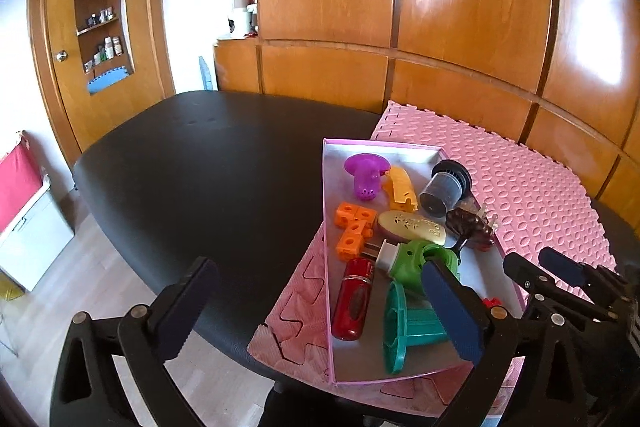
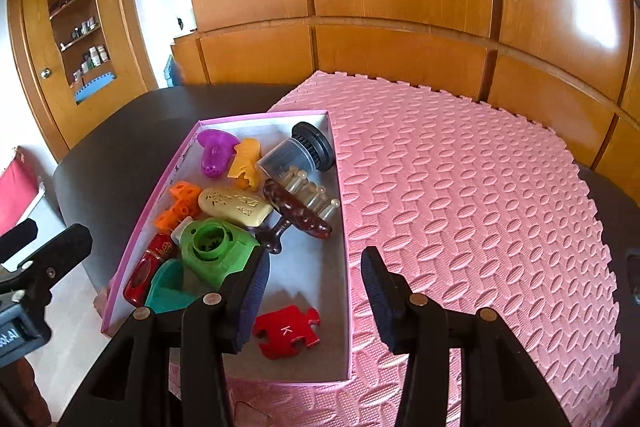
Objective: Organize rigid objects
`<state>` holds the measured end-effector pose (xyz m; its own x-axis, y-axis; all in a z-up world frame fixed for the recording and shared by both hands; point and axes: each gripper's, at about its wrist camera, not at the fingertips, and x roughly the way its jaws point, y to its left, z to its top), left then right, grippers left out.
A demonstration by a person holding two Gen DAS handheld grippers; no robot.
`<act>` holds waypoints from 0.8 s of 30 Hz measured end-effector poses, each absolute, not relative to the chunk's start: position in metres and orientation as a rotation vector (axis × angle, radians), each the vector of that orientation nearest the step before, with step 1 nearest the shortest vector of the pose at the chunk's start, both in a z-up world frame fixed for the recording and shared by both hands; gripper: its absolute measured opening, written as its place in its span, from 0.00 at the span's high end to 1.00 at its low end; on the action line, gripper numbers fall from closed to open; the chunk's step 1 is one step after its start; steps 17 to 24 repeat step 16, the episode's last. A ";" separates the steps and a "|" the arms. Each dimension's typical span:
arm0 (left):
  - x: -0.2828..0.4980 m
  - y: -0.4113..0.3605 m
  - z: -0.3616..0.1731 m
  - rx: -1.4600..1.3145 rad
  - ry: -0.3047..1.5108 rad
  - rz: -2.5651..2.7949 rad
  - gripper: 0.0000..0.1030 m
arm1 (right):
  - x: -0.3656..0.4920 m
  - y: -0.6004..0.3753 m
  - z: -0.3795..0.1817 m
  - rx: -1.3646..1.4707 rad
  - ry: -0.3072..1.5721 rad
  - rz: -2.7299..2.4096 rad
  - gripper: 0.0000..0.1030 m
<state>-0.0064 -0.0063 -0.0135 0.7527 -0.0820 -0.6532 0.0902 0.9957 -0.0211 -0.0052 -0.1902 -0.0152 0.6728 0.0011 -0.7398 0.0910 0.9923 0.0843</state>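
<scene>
The pink box (image 2: pixel 338 163) lies on the pink foam mat (image 2: pixel 460 187) and holds every loose item I can see: purple piece (image 2: pixel 216 155), yellow piece (image 2: pixel 244 163), grey jar (image 2: pixel 292 151), orange blocks (image 2: pixel 178 205), cream case (image 2: pixel 236 207), brown hairbrush (image 2: pixel 296 213), green plug-in (image 2: pixel 216 247), red bottle (image 2: pixel 150 267), teal funnel (image 2: pixel 166 287), red puzzle piece (image 2: pixel 286 327). The mat beside the box is bare, so I judge the gathering done or nearly so; only tidying inside the box may remain.

My left gripper (image 1: pixel 320 311) hangs over the box's near-left edge, spread to its widest, nothing between the fingers. My right gripper (image 2: pixel 312 295) hovers over the box's near end above the puzzle piece, partly spread, empty, touching nothing.
</scene>
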 end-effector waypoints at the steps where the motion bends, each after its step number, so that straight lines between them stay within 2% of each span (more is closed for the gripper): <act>1: -0.007 -0.005 -0.013 0.005 0.709 -0.091 0.00 | -0.006 -0.189 -0.013 0.112 0.826 -0.050 0.54; 24: -0.012 0.004 -0.010 -0.005 0.690 -0.090 0.00 | -0.008 -0.180 -0.009 0.089 0.816 -0.039 0.54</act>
